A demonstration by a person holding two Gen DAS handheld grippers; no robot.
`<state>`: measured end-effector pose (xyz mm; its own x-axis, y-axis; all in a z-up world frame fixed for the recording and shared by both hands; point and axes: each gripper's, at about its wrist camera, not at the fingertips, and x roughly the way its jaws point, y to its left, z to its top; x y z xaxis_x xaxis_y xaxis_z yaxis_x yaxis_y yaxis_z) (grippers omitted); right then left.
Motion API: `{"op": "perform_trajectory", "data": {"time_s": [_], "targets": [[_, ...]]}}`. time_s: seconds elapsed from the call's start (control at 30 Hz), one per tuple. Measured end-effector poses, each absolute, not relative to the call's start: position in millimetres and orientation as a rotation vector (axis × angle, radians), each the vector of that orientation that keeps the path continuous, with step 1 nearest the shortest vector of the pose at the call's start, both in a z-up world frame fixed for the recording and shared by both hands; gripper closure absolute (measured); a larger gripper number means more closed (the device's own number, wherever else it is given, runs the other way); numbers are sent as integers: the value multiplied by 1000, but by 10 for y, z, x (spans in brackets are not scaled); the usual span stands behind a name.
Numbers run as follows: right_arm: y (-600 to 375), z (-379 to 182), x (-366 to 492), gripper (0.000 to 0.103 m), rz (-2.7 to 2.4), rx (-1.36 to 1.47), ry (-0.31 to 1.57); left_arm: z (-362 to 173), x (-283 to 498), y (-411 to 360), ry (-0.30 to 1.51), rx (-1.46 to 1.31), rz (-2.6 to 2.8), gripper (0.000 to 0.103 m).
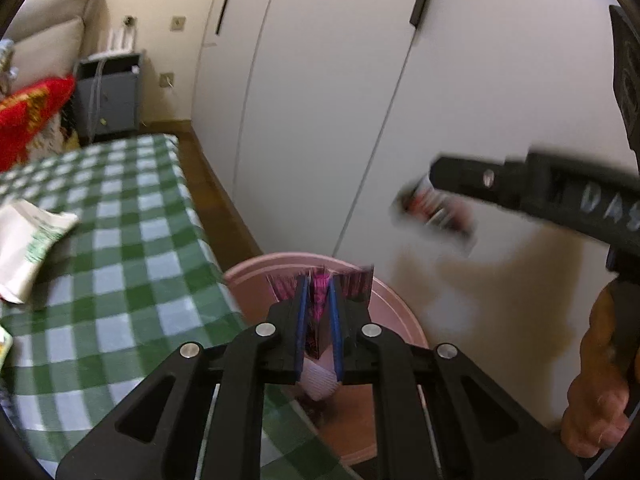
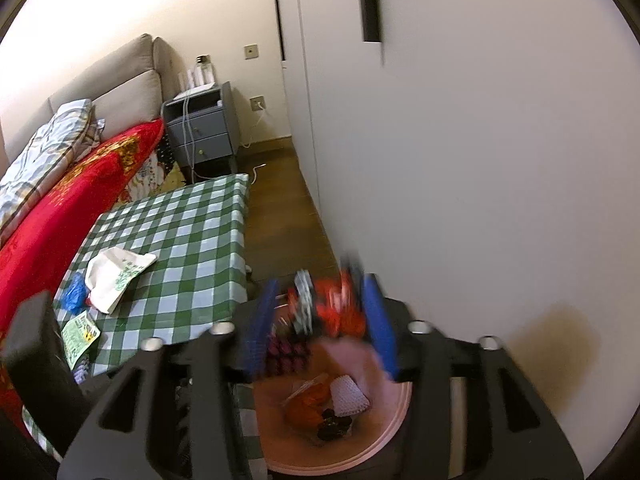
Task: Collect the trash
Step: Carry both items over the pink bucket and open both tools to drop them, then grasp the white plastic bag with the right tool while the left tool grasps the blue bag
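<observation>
Above the pink bin [image 1: 394, 300], your left gripper [image 1: 318, 312] is clamped on a purple-and-black wrapper [image 1: 320, 292]. Your right gripper [image 2: 324, 316] has its blue pads spread, with a blurred red-and-white wrapper [image 2: 340, 304] between them; you cannot tell whether it is gripped. Inside the bin [image 2: 384, 440] lie orange and white scraps. Beside it stands the counter [image 2: 192, 232] in green check cloth, carrying a white paper bag [image 2: 116, 276], a blue crumple [image 2: 75, 292] and a green packet [image 2: 80, 334]. White wardrobe doors [image 1: 360, 100] rise close behind.
</observation>
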<state>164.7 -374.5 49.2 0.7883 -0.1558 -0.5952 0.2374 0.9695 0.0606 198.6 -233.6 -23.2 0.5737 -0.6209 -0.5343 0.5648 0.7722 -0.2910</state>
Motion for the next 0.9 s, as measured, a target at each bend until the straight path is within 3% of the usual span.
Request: {"op": "perform_trajectory", "data": {"time_s": [0.07, 0.7, 0.9], "targets": [[-3763, 491, 1650, 40, -221, 145, 624, -267, 1982, -2311, 673, -102, -679, 78], [-3354, 577, 1550, 40, -111, 126, 588, 205, 1701, -1124, 603, -137, -470, 78], [-3115, 652, 1586, 58, -30, 141, 573, 645, 1925, -383, 585, -155, -374, 78]]}}
